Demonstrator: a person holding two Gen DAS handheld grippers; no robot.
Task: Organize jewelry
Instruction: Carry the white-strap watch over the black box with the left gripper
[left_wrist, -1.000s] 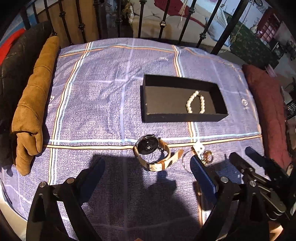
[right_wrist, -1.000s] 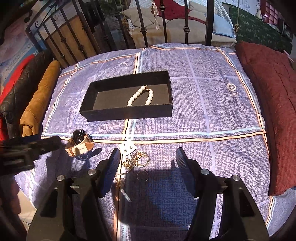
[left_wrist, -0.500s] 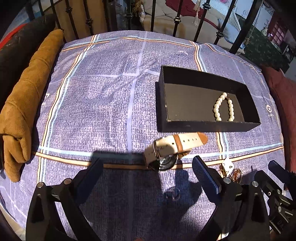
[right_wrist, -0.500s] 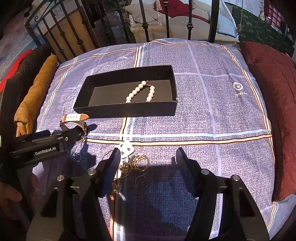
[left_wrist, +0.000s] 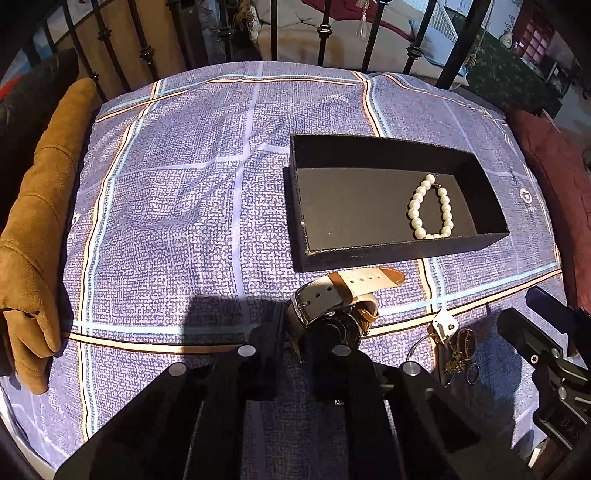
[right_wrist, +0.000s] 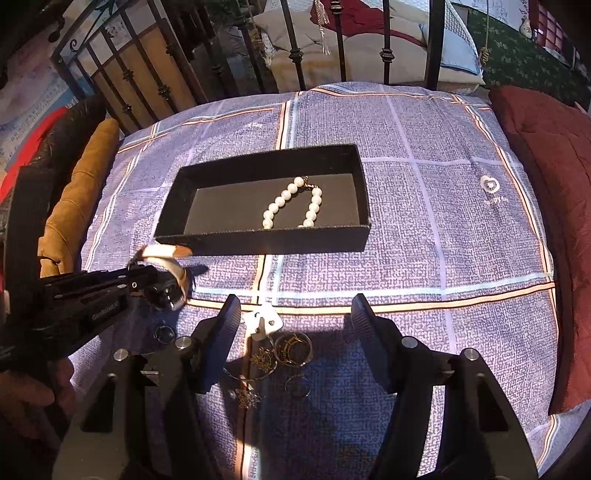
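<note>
A watch (left_wrist: 347, 291) with a pale leather strap and dark face sits on the blue checked cloth, just in front of the black box (left_wrist: 369, 254). My left gripper (left_wrist: 299, 326) is closing and its jaws pinch the watch by the strap beside the case; the right wrist view shows the same grip on the watch (right_wrist: 173, 269). A pearl bracelet (right_wrist: 286, 194) lies inside the box (right_wrist: 258, 243). My right gripper (right_wrist: 295, 310) stands open above a tangle of gold jewelry (right_wrist: 291, 347) with a white tag (right_wrist: 264, 319), touching none of it.
A brown cushion (left_wrist: 40, 221) lines the left edge and a dark red cushion (right_wrist: 546, 184) the right. Black iron bars (right_wrist: 295, 55) stand behind the cloth. Two loose rings (right_wrist: 299, 386) (right_wrist: 164, 332) lie near the pile. A person's hand (right_wrist: 29, 387) holds the left gripper.
My left gripper dropped toward the watch and its jaws went from wide open to pinched on the strap. The watch tipped over toward the box. The right gripper stayed open.
</note>
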